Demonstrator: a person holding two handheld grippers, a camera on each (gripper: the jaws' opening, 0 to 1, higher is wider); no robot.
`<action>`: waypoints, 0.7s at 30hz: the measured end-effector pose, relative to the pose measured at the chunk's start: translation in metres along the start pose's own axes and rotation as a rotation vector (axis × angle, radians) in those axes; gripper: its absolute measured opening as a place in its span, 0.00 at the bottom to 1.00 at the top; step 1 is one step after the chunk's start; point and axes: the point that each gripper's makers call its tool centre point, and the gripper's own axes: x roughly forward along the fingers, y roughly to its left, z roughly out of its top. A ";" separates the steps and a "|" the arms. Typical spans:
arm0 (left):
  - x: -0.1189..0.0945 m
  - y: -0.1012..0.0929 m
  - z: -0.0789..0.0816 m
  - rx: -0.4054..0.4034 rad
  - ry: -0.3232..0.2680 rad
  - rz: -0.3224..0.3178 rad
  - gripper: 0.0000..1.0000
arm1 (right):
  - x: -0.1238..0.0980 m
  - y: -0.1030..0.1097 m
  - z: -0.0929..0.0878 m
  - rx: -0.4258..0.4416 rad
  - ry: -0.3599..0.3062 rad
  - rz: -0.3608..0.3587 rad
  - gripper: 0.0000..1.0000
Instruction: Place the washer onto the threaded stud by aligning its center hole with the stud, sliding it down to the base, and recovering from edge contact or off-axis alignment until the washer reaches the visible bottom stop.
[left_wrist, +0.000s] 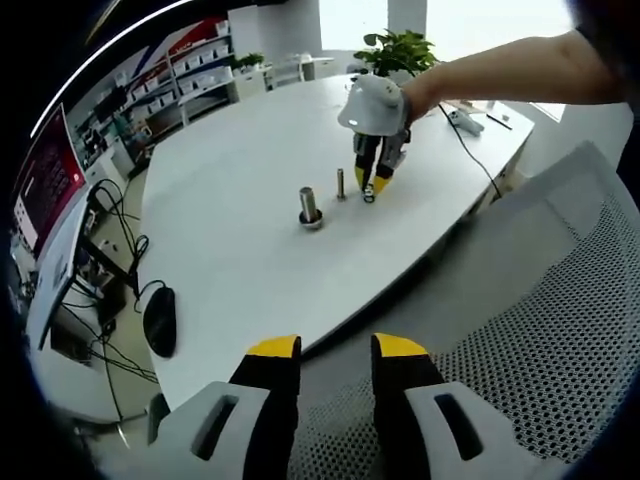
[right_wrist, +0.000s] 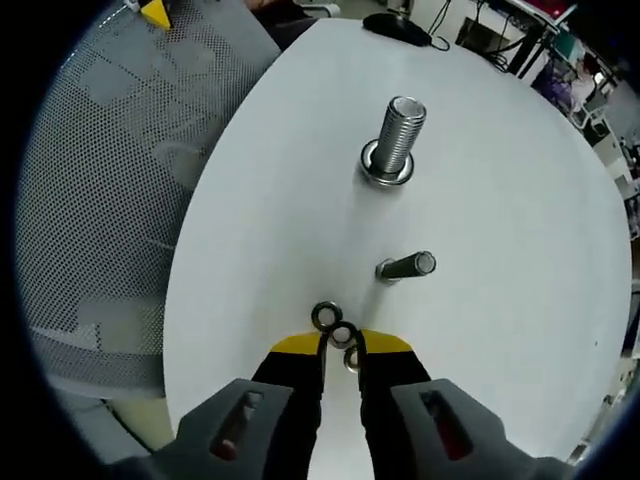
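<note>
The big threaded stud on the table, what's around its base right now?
A metal ring sits around the foot of the big stud, flat on the white table. What lies beneath that ring is covered. Three loose washers lie by the right tongs.

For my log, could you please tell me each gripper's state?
Left gripper: open, holding nothing.
Right gripper: nearly closed around a washer on the table.

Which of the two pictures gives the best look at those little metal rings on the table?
The right gripper view: the washers lie close, right at its tool tips, each ring distinct. In the left gripper view they are far across the table, barely a speck under the other tool.
</note>
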 end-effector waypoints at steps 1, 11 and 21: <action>0.000 0.000 0.000 0.000 0.000 0.000 0.26 | -0.001 -0.001 0.001 0.000 -0.002 -0.004 0.14; 0.000 0.000 0.000 0.000 -0.002 0.001 0.26 | -0.028 -0.009 0.011 0.041 -0.043 -0.029 0.14; 0.000 0.001 0.000 0.002 -0.005 0.001 0.26 | -0.052 -0.014 0.032 0.049 -0.090 -0.067 0.14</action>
